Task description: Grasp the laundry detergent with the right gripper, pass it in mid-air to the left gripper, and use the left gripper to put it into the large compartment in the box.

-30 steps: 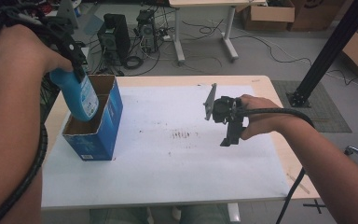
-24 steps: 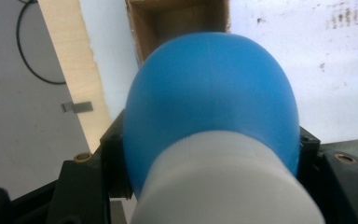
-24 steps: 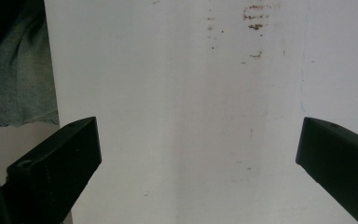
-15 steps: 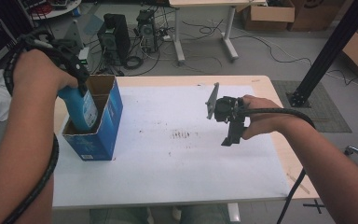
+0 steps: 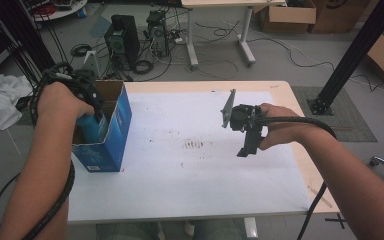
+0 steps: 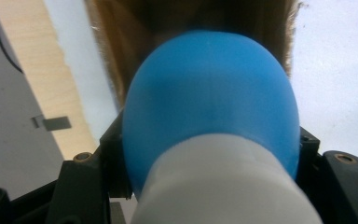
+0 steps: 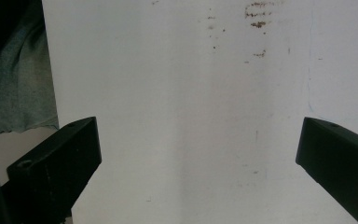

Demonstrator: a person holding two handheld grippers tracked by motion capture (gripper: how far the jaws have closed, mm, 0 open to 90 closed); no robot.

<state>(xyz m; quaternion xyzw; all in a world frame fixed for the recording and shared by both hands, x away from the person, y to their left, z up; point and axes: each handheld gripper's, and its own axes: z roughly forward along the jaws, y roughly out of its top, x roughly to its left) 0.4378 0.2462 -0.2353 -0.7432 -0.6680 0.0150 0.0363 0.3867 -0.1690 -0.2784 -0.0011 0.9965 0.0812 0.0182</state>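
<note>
The left claw [image 5: 91, 117] is clamped on a blue bottle [image 5: 91, 129] with a white cap, holding it partway down inside the open blue cardboard box [image 5: 111, 135] at the left edge of the counter [image 5: 190, 175]; in the left gripper view the bottle [image 6: 209, 116] bulges between the black jaws, with brown cardboard beyond it. The right claw [image 5: 245, 131] hangs over the middle of the white counter, well apart from the box; in the right gripper view its jaws stand wide with nothing between them, above a few brown stains [image 7: 256, 11].

The step in hand looks to be lowering the bottle into the box; to do it well, the person should probably keep the bottle upright and centred between the walls, go straight down until the base rests on the bottom, and only then loosen the grip; letting go early could tip it against a wall; the light box may slide, so the free claw might steady its near wall.
</note>
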